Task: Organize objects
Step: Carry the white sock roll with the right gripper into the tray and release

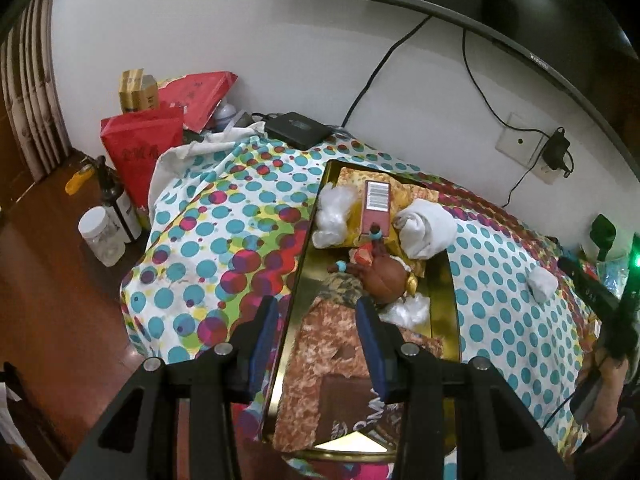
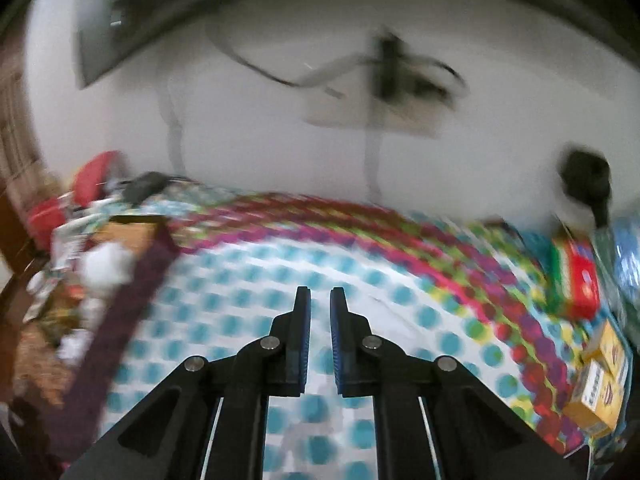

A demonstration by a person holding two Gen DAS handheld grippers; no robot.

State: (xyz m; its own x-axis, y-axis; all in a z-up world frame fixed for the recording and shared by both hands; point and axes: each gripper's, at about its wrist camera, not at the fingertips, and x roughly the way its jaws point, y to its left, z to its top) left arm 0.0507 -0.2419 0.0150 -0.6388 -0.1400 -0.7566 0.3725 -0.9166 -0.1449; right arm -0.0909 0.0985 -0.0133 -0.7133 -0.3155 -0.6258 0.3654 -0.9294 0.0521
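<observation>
The left wrist view looks steeply down from close above the gold tray (image 1: 442, 280) on the dotted tablecloth (image 1: 224, 216), wall at twelve o'clock, while the blurred right wrist view faces the same tablecloth (image 2: 400, 280) and wall, tray (image 2: 132, 280) at nine o'clock.

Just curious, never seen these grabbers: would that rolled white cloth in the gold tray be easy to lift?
The rolled white cloth looks soft, so it would probably squash. Likely light. Loosely rolled, it might unroll; being rounded, it might roll in the gold tray.
</observation>
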